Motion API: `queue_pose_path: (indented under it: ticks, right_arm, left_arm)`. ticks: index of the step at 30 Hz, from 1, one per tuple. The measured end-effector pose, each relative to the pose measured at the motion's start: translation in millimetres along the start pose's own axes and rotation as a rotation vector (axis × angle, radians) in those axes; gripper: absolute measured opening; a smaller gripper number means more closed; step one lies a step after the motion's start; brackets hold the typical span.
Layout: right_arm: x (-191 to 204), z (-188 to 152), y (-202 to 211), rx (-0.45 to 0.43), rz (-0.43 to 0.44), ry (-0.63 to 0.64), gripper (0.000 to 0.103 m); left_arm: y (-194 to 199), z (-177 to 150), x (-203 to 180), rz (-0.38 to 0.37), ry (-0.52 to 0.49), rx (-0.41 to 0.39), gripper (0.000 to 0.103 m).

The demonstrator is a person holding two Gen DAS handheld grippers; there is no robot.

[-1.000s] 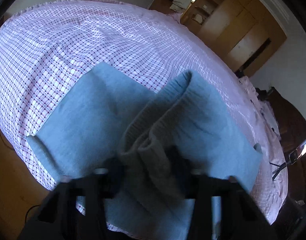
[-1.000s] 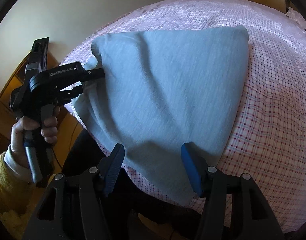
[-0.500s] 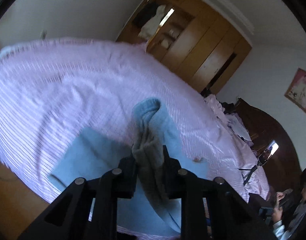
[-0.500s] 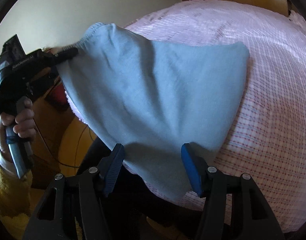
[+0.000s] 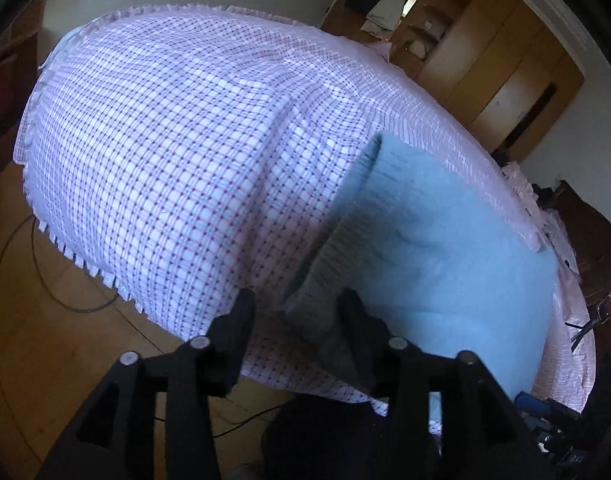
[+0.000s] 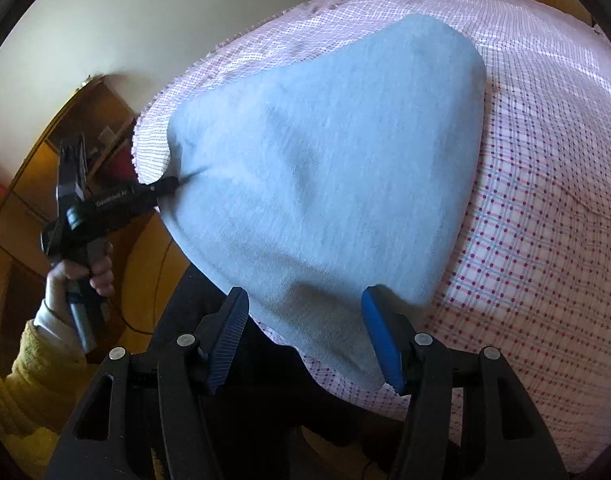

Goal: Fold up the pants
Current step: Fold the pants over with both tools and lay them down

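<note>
The light blue pants [image 6: 325, 168] lie folded on the checked bedspread [image 6: 545, 184], near its front edge. In the left wrist view the pants [image 5: 445, 248] fill the right side, with a thick folded edge [image 5: 325, 300] between my left gripper's fingers. My left gripper [image 5: 297, 312] stands partly open around that edge; in the right wrist view its tip [image 6: 165, 188] touches the pants' left corner. My right gripper [image 6: 305, 324] is open, its blue pads on either side of the pants' near edge, not pinching it.
The bed's frilled edge [image 5: 85, 264] drops to a wooden floor [image 5: 37, 340] with a cable on it. Wooden wardrobes [image 5: 485, 52] stand behind the bed. A wooden cabinet [image 6: 65, 132] stands at the left. My own dark legs [image 6: 245, 400] are just below the grippers.
My left gripper carried the pants' edge up and over, then down onto the bed; its jaws have opened wider. The pants now lie flatter. The right gripper stayed put.
</note>
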State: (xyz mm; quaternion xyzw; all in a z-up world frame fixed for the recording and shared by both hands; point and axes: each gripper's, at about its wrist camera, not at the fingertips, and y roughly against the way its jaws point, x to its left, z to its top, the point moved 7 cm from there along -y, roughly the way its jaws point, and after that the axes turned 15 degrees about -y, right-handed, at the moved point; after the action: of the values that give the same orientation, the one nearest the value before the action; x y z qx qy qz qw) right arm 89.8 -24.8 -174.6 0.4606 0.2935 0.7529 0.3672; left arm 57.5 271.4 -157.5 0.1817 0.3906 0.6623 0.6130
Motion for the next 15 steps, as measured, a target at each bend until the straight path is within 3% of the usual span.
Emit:
queue_pose_path:
  ticks: [5, 10, 15]
  right_arm:
    - [7.4, 23.2, 16.7, -0.049, -0.027, 0.057, 0.053]
    - [6.9, 66.0, 36.6, -0.157, -0.047, 0.052, 0.052]
    - [2.3, 103.7, 33.9, -0.227, -0.063, -0.005, 0.052]
  left_arm:
    - [26.7, 9.2, -0.4, 0.026, -0.061, -0.009, 0.051]
    - [63.3, 35.3, -30.4, 0.025, -0.14, -0.109, 0.05]
    - [44.1, 70.2, -77.6, 0.004, -0.266, -0.128, 0.05]
